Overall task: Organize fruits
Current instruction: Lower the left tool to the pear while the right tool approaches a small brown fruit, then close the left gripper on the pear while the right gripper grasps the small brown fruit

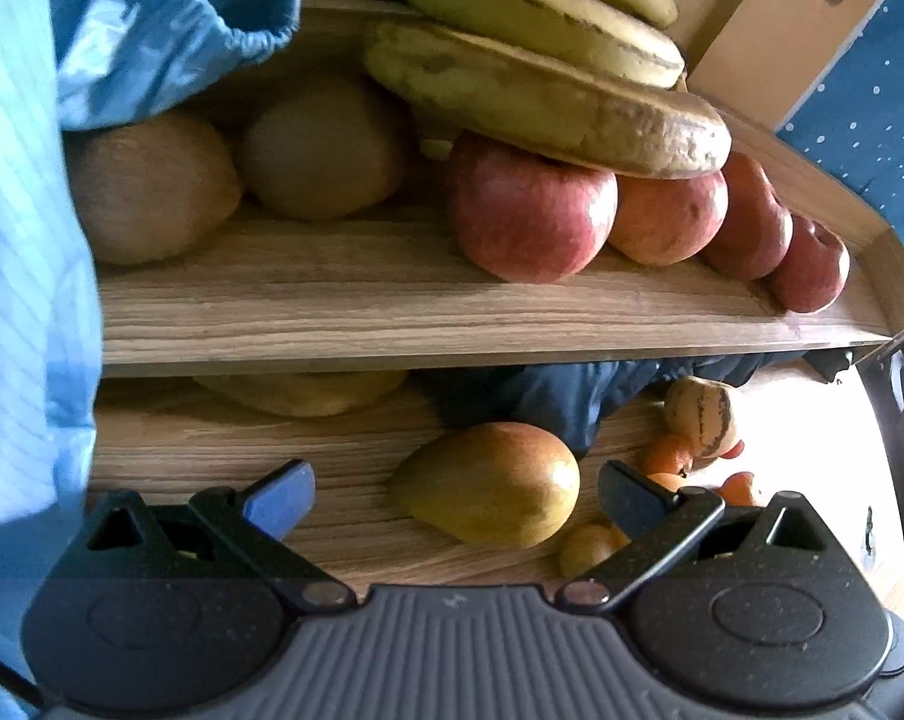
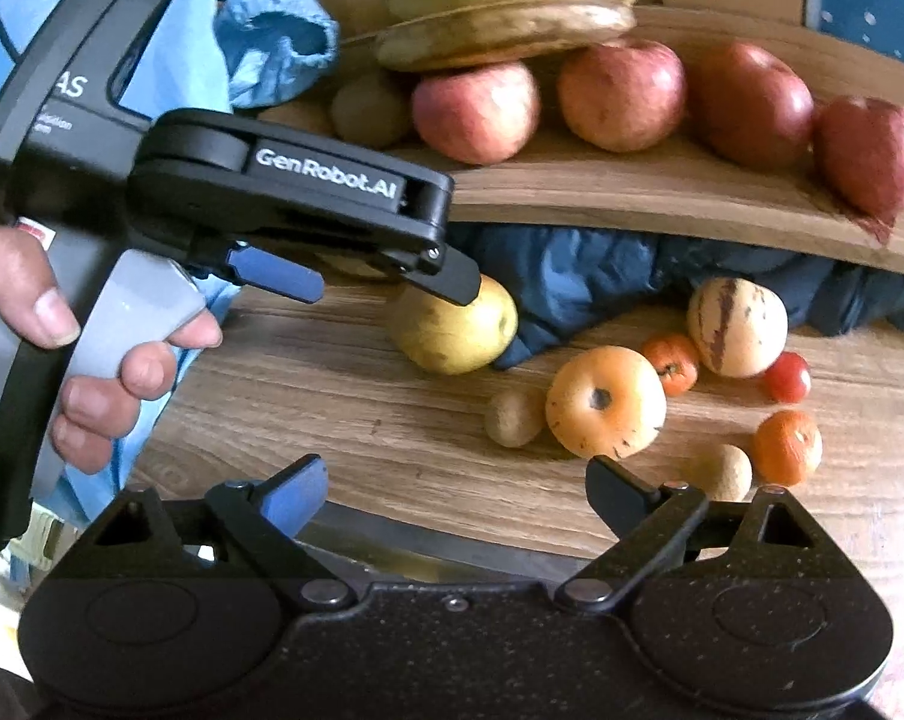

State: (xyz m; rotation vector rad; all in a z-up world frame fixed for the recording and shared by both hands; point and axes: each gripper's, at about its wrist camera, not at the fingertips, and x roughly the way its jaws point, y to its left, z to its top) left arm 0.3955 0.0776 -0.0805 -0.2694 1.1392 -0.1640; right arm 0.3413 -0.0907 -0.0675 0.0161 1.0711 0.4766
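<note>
Wood-grain boards make two levels here: a raised shelf [image 2: 661, 192] and the lower table [image 2: 344, 396] in front of it. On the shelf the fruit is already grouped by kind, which looks deliberate: four red apples [image 2: 622, 93] run in a row along the right, a bunch of bananas [image 2: 499, 12] rests on top of the leftmost apples, and brownish round fruits [image 1: 326, 150] sit together at the left. A blue sleeve [image 1: 170, 18] lies at the shelf's far left.

The unsorted fruit lies on the table. A yellow-green pear [image 2: 452, 330] sits just in front of a dark blue cloth [image 2: 577, 276] tucked under the shelf. To its right is a loose cluster: a pale orange apple [image 2: 604, 399], a striped cream fruit [image 2: 736, 324], small oranges [image 2: 787, 447], a cherry tomato [image 2: 789, 377] and small brown fruits [image 2: 514, 417].

The left gripper [image 2: 392, 282], held in a hand [image 2: 62, 348], hangs over the pear with its jaws spread and one fingertip at the pear's top. The pads do not press on it, so the pear is probably next to be lifted.

The right gripper [image 2: 457, 492] waits near the table's front edge, its jaws standing wide with nothing between them, pointed toward the pale apple, probably the fruit it will reach for.
</note>
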